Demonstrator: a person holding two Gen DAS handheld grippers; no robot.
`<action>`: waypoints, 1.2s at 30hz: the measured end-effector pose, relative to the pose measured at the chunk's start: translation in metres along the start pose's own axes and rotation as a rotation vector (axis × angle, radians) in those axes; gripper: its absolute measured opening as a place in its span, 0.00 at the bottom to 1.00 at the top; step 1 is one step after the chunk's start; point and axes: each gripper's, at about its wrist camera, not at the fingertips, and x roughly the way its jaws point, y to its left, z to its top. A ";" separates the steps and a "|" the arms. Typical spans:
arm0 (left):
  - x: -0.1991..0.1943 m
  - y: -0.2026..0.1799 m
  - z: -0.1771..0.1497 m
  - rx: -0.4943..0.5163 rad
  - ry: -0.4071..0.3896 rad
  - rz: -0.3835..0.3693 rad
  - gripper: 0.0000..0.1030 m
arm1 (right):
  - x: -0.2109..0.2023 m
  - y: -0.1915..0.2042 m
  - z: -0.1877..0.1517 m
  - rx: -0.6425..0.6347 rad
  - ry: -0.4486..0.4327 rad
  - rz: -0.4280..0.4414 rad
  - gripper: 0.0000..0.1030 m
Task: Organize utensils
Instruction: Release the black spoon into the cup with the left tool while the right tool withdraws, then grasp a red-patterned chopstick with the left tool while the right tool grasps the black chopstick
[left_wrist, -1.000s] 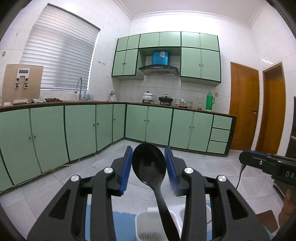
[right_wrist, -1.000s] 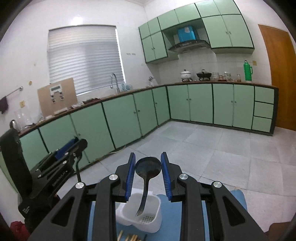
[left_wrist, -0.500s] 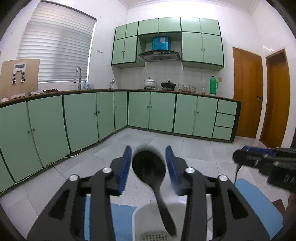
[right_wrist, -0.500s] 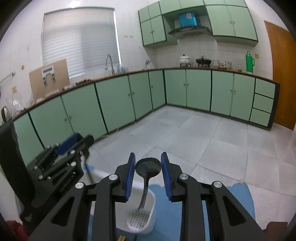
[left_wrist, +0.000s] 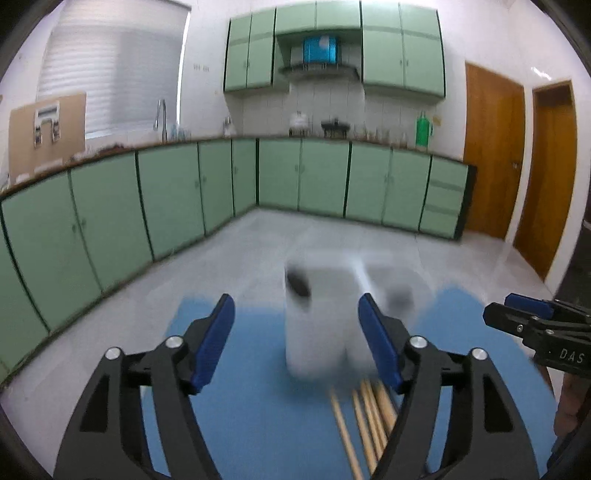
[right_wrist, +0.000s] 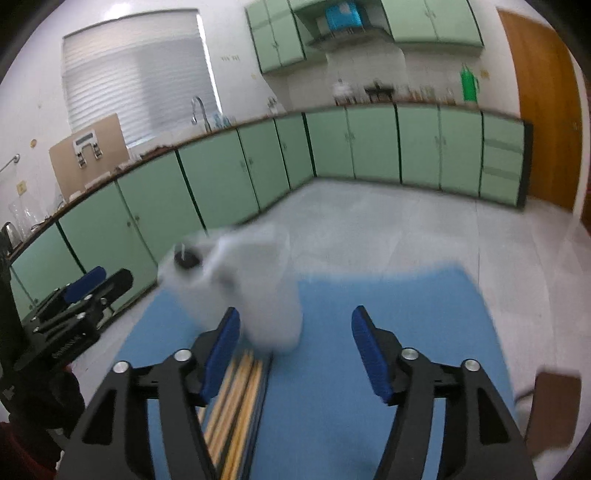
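Note:
A white utensil holder (left_wrist: 321, 317) stands on a blue mat (left_wrist: 251, 373), blurred by motion. A black spoon end (left_wrist: 298, 284) sticks out of its left compartment; it also shows in the right wrist view (right_wrist: 187, 258). Several wooden chopsticks (left_wrist: 364, 421) lie on the mat in front of the holder, also seen in the right wrist view (right_wrist: 236, 398). My left gripper (left_wrist: 301, 343) is open and empty, just short of the holder. My right gripper (right_wrist: 295, 350) is open and empty, to the right of the holder (right_wrist: 258, 291).
The blue mat (right_wrist: 388, 317) covers the table. A brown object (right_wrist: 550, 410) sits at the mat's right edge. Green kitchen cabinets (left_wrist: 110, 214) and tiled floor lie beyond. The other gripper shows at the right edge in the left wrist view (left_wrist: 539, 325).
Both grippers held black spoons over the holder and have opened. The spoons dropped into the holder, and both grippers pulled back and tilted down toward the mat.

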 end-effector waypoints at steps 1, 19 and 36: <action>-0.008 0.001 -0.017 -0.001 0.043 -0.008 0.68 | -0.006 -0.001 -0.021 0.012 0.039 -0.003 0.61; -0.049 -0.001 -0.144 0.036 0.345 0.023 0.70 | -0.040 0.041 -0.158 -0.074 0.257 -0.035 0.57; -0.055 -0.019 -0.150 0.025 0.371 0.012 0.75 | -0.029 0.060 -0.169 -0.157 0.257 -0.026 0.07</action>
